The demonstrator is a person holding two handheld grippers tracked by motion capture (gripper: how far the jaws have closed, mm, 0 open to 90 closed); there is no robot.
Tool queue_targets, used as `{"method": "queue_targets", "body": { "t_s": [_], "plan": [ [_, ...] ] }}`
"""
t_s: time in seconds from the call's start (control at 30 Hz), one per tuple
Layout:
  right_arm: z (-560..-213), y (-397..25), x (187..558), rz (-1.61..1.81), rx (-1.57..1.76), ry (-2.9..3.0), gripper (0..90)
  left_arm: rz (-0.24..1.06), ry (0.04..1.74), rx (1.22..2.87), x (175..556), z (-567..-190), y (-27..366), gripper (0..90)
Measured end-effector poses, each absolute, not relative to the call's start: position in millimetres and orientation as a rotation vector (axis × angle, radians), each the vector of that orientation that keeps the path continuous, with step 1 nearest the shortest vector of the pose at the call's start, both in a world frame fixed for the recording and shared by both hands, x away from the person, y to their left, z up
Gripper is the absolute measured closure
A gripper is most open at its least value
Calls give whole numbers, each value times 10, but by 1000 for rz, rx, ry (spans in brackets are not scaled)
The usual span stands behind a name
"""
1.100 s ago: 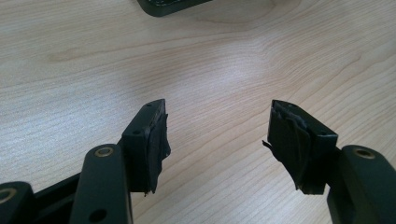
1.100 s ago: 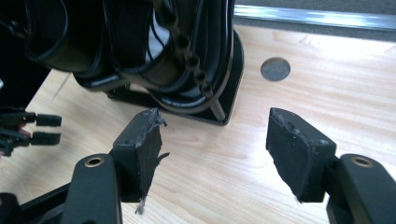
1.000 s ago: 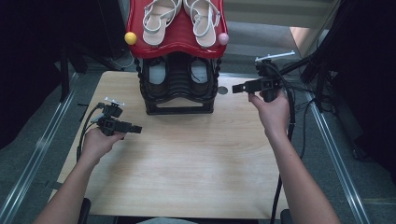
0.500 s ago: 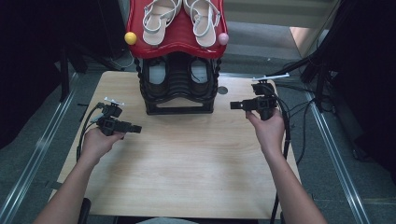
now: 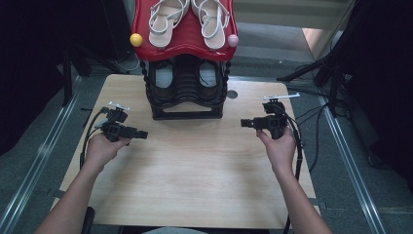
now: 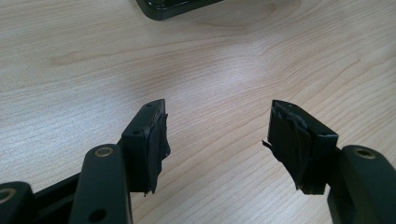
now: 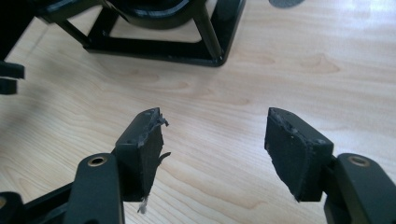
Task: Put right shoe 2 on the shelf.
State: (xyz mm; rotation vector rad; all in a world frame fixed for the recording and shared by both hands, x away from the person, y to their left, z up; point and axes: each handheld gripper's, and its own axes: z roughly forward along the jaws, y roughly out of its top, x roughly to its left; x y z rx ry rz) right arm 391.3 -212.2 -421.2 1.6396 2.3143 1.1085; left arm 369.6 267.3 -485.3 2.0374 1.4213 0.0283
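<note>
Both tools are empty. The left gripper (image 5: 141, 134) sits low over the near-left part of the wooden table (image 5: 195, 185), and its own view shows the jaws spread wide with only bare wood between them. The right gripper (image 5: 243, 123) sits over the right side of the table, jaws likewise spread wide, pointing left toward the foot of the black shoe rack (image 5: 187, 92).

The rack stands at the far centre of the table, well apart from the left gripper and near the right one. It carries a red top shelf (image 5: 187, 36) with a pair of white strappy sandals (image 5: 190, 17) lying side by side, soles down. A second pair (image 5: 187, 75) rests on the black tier below, largely shadowed; its type cannot be told.

Handling, as a judgement:
- Expect each sandal to be light, with a fairly stiff sole and soft, thin straps.
- Straps will flex and may slip from the worn pads (image 7: 144, 149); do not rely on them for a firm hold.
- Take hold across the sole edge at mid-length or the heel, where the jaws can close on a solid section.
- The rack looks rigid but tall and narrow. Lift the sandal clear rather than dragging it, to avoid tipping the rack or catching the yellow knob (image 5: 136, 40) or the pink knob (image 5: 233, 40).
</note>
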Motion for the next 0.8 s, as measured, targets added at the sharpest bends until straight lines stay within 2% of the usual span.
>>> {"method": "queue_targets", "body": {
  "t_s": [0.37,0.8],
  "plan": [
    [-4464,-2227,3836,1148,1663,2307,384,36,1429,2013,3694,-4849,2689,376],
    [-4572,-2231,3778,1153,1662,2295,389,34,1423,2008,3700,-4865,2673,364]
  ]
}}
